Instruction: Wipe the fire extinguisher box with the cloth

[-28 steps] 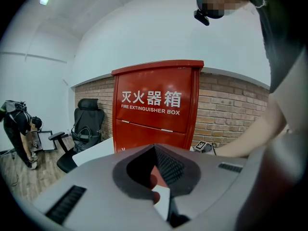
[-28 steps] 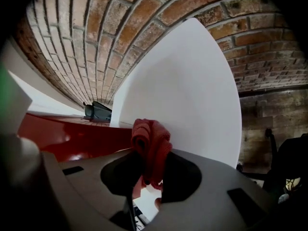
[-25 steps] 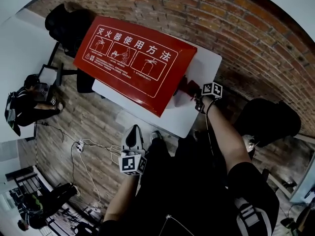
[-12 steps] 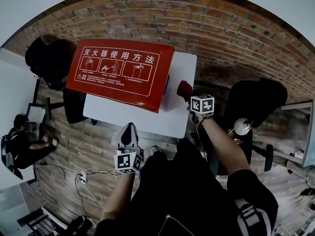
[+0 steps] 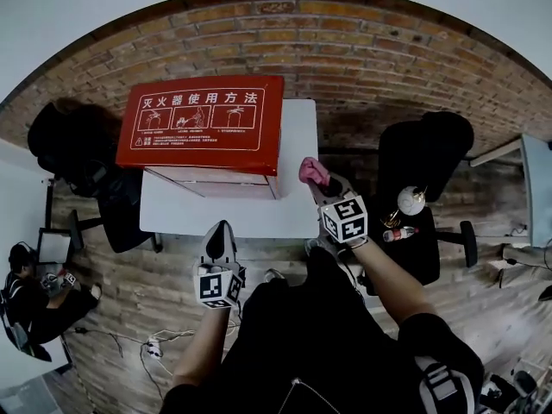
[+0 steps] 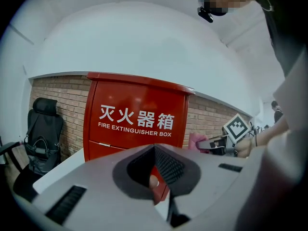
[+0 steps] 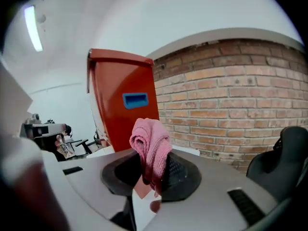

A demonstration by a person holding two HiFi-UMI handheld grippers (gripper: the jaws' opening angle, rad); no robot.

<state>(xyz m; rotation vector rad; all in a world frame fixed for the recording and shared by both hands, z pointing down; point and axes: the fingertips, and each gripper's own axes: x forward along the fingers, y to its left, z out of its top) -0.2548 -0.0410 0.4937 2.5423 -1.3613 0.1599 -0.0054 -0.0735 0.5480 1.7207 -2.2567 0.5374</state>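
- Pink cloth is pinched in the right gripper jaws, beside the fire extinguisher box.
- Left gripper jaws are pressed together, clear of the box.

We can read white "灭火器箱 FIRE EXTINGUISHER BOX" on the tall red metal box; its upper face says "灭火器使用方法".

white tabletop against a brick wall; black office chair at left, another chair at right; seated person lower left.
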